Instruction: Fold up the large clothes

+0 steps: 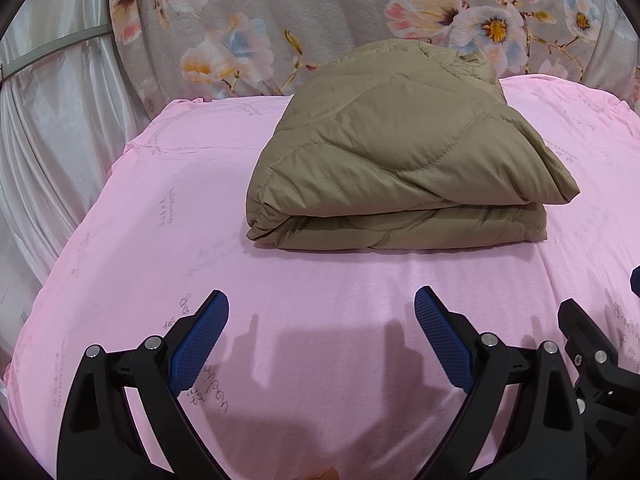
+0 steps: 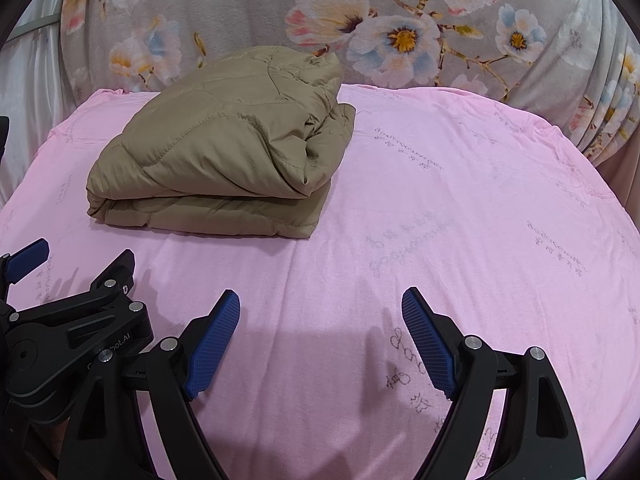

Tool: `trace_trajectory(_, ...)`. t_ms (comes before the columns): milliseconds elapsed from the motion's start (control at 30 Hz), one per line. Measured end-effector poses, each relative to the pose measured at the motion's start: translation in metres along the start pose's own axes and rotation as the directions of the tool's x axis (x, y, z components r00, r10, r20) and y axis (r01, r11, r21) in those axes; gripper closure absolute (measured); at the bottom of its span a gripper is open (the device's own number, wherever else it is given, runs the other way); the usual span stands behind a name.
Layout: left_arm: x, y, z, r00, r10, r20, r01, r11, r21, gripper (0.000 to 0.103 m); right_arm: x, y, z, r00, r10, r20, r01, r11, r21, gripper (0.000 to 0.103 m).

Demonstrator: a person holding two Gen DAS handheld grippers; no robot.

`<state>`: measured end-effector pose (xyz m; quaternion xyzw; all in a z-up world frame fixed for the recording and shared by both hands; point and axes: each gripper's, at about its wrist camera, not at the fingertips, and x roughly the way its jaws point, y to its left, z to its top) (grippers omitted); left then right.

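On pink sheet [image 1: 160, 240], folded khaki jacket [image 1: 400, 160], inner layers hidden, both grippers spread.

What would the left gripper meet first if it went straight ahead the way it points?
Probably the folded jacket. The open left gripper points over the bare pink sheet toward its near edge, though a low path might brush the sheet first.

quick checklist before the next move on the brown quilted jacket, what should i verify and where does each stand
1. Left claw open and empty: ok.
2. Right claw open and empty: ok.
3. Both claws clear of the brown quilted jacket: ok, pink sheet shows between.
4. Jacket folded into a compact stack: ok.
5. Edges aligned: not ok, the upper layer overhangs the lower one on the right side.
6. Sleeves tucked inside: cannot tell.
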<state>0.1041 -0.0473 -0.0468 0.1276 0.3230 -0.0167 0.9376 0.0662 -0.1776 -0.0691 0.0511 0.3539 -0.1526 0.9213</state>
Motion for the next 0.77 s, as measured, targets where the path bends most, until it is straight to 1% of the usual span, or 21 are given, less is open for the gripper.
trace_trajectory(167,0.0017,0.0009,0.0003,1.0,-0.014,-0.012,0.014,1.0,0.0,0.011,-0.001,0.0004,0.0019,1.0,-0.005,-0.002,0.005,1.0,-0.001,0.022)
trace_trajectory(767,0.0007,0.0002,-0.0001,1.0,-0.011,0.001,0.011,1.0,0.004,0.013,-0.0011,0.0001,0.0034,1.0,-0.009,0.001,0.009,1.0,-0.002,0.022)
